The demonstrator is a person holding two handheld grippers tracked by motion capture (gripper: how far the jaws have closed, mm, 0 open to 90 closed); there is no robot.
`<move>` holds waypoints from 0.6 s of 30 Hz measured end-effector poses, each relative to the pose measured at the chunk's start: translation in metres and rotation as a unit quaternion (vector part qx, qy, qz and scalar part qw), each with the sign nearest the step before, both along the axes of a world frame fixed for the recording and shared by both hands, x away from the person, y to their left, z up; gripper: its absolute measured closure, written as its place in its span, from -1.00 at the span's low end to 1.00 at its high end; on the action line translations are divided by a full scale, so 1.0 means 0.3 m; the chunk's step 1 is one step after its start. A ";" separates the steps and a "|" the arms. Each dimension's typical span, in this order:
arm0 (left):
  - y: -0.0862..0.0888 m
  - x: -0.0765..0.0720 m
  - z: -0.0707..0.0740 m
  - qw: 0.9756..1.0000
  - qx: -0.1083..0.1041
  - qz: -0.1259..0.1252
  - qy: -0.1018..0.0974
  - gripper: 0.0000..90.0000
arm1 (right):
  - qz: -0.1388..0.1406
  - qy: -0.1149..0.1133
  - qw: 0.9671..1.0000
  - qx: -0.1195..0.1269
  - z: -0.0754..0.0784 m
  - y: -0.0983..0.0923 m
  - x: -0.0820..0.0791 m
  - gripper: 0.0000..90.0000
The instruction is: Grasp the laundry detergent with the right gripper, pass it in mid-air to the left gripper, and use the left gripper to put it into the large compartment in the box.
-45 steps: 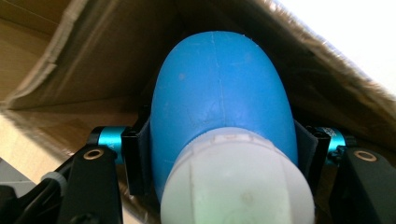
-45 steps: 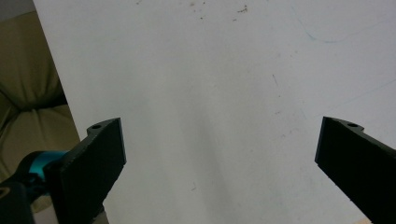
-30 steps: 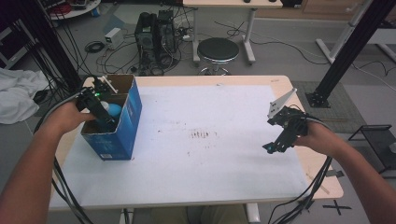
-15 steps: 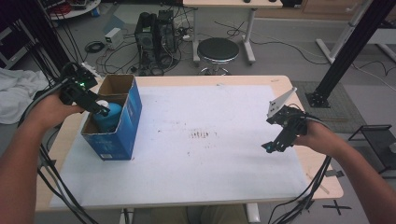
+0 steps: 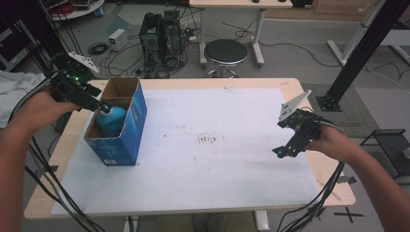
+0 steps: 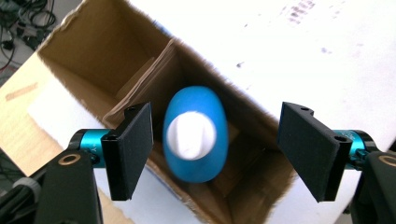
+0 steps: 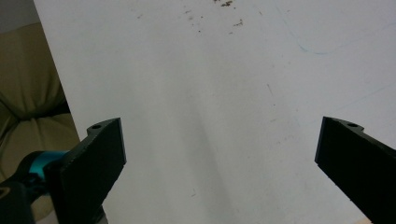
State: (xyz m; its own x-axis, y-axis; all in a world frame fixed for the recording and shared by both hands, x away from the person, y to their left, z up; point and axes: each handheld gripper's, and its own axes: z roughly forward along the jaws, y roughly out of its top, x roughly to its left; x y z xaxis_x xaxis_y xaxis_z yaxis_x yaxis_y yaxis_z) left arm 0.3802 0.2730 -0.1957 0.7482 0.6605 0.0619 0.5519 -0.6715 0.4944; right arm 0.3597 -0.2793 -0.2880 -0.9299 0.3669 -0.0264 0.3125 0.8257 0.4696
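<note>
Since releasing the blue bottle in the box | left tongs lifted, parted | right tongs apart

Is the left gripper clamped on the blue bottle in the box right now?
No, the left gripper stands open around the blue bottle, pads clear.

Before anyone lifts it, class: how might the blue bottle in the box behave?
The bottle looks smooth and rounded, so it may slip between flat pads. Its narrow white cap gives little hold. Upright in the box, it probably won't tip.
</note>
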 end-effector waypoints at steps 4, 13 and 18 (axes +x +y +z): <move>-0.051 -0.016 0.026 1.000 -0.003 -0.026 0.004 -0.40 | 0.000 0.000 1.000 0.003 0.006 0.005 0.003 -0.98; -0.198 -0.044 0.048 0.994 -0.009 -0.109 0.001 -0.40 | 0.004 0.001 1.000 0.004 0.032 0.024 0.019 -0.98; -0.288 -0.041 0.026 0.990 0.004 -0.144 0.008 -0.40 | 0.005 0.010 1.000 0.007 0.044 0.040 0.025 -0.98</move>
State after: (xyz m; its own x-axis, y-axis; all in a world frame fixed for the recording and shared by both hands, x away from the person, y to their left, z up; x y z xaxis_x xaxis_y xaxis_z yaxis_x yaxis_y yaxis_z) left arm 0.3678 0.1868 -0.1878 0.9065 0.4189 0.0532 0.3443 -0.8062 0.4812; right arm 0.3673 -0.2672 -0.2747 -0.9341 0.3570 -0.0019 0.3133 0.8221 0.4753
